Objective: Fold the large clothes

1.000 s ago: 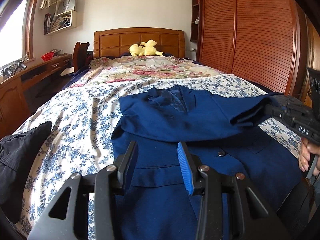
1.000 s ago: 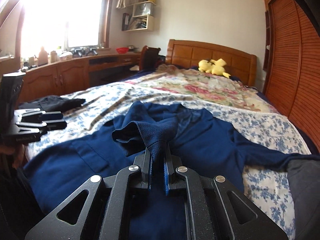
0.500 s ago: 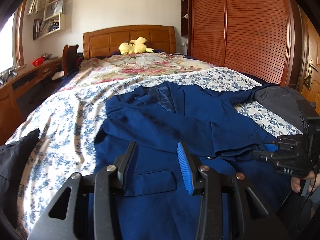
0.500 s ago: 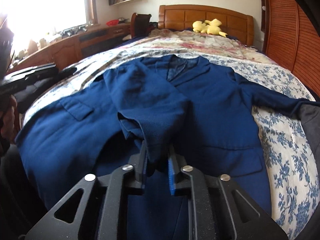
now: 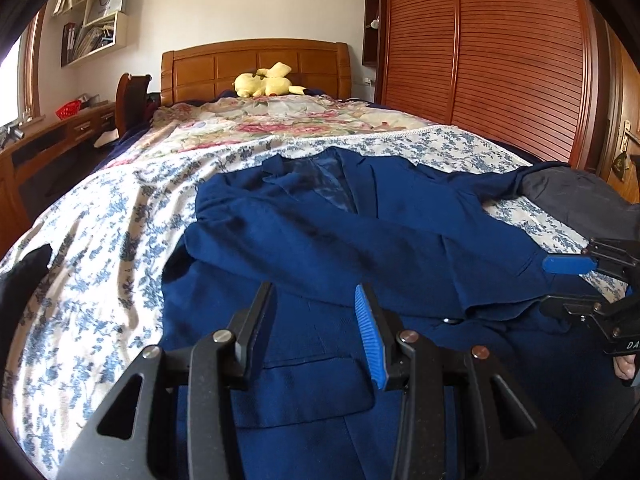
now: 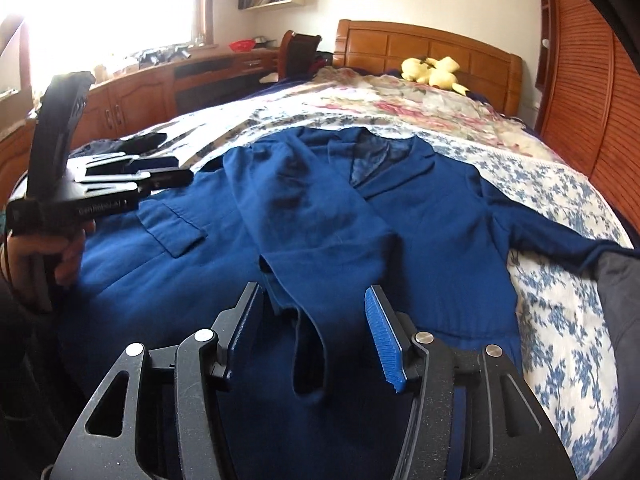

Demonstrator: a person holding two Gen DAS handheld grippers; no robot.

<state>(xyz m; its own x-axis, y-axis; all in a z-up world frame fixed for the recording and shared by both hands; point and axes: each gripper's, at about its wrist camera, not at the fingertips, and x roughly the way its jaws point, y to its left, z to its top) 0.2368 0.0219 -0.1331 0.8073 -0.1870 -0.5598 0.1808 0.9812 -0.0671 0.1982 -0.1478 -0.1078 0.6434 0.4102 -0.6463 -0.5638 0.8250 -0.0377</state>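
A navy blue suit jacket (image 5: 360,232) lies front up on the flowered bedspread (image 5: 100,240); it also shows in the right wrist view (image 6: 420,216). Its left sleeve (image 6: 312,232) is folded across the chest, cuff lying between the open fingers of my right gripper (image 6: 312,316). The other sleeve (image 6: 560,236) stretches out to the right. My left gripper (image 5: 316,312) is open and empty, hovering over the jacket's lower front near the pocket flap. The right gripper (image 5: 576,280) shows at the right edge of the left wrist view.
A dark grey garment (image 5: 576,196) lies at the bed's right edge, a black one (image 5: 24,280) at its left edge. A yellow plush toy (image 5: 268,84) sits by the wooden headboard. A wooden wardrobe (image 5: 500,60) stands on the right, a desk (image 6: 160,84) on the left.
My right gripper carried the sleeve across the jacket, lowered it onto the chest and opened, letting it go. My left gripper stayed open and drifted slightly over the jacket's hem.
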